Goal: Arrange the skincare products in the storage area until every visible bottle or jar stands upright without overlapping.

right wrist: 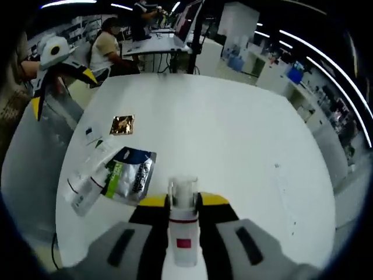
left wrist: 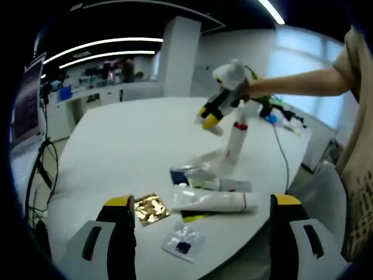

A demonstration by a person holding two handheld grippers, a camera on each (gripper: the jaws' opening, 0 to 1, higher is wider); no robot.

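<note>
Right now the right gripper (right wrist: 184,205) has its jaws closed on a slim white bottle (right wrist: 183,224) with a clear cap and a red label, pinching it at the shoulder just under the cap. In the left gripper view the same right gripper (left wrist: 211,115) sits at the top of that bottle (left wrist: 236,135), which stands upright on the white table (left wrist: 116,151), a little beyond the pile of other products. The left gripper (left wrist: 201,219) hangs above the near table edge with its jaws wide apart and nothing between them.

Judging by its look, the bottle is rigid plastic, light and smooth, tall and narrow, so it will tip easily; a hold high on the body works for carrying, but letting go wants care. The tubes look soft and squeezable, best taken across the firm cap end or shoulder. The sachets are thin, flat and slippery, hard to pinch off a table top.

Counting: one upright bottle; two white tubes lying down, a long one (left wrist: 214,201) in front and a shorter one (left wrist: 224,185) with a green band behind it, touching; one blue-and-green sachet (right wrist: 129,172) under them; one gold foil sachet (left wrist: 151,209); one small clear packet (left wrist: 183,241) with a dark item inside, nearest the edge
</note>
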